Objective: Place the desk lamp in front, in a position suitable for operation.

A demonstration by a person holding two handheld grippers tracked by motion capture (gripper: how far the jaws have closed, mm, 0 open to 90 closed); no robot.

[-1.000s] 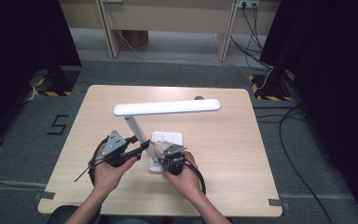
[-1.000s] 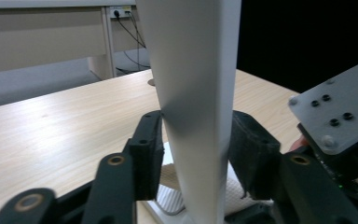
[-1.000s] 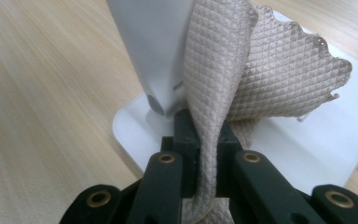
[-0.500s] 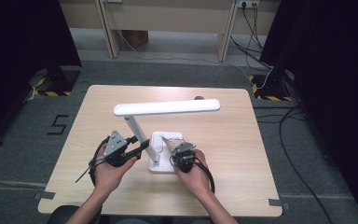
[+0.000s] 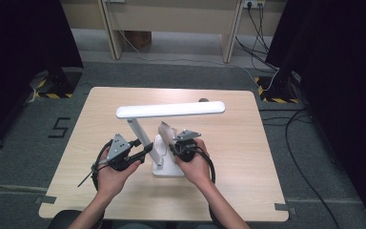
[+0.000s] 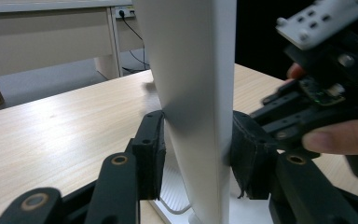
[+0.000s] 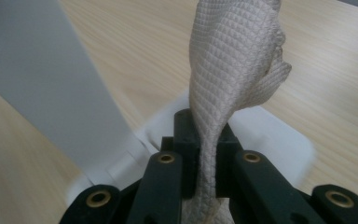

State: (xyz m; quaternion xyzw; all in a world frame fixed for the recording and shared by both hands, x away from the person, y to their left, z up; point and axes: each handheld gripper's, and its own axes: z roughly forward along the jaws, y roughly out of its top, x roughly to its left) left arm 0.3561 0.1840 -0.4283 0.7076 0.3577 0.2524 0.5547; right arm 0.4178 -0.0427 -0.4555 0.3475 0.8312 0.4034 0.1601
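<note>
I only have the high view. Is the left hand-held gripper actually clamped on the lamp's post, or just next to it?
Observer: In the left gripper view, the left hand-held gripper has a jaw on each side of the white lamp post. The pads sit right against it, so it looks clamped.
Operator: And what's that pale thing at the right one?
Observer: A beige textured cloth, pinched between the jaws of the right hand-held gripper and standing up from them.
Operator: Is the cloth over the table or over the lamp?
Observer: Over the white lamp base, which shows just behind the jaws in the right gripper view.
</note>
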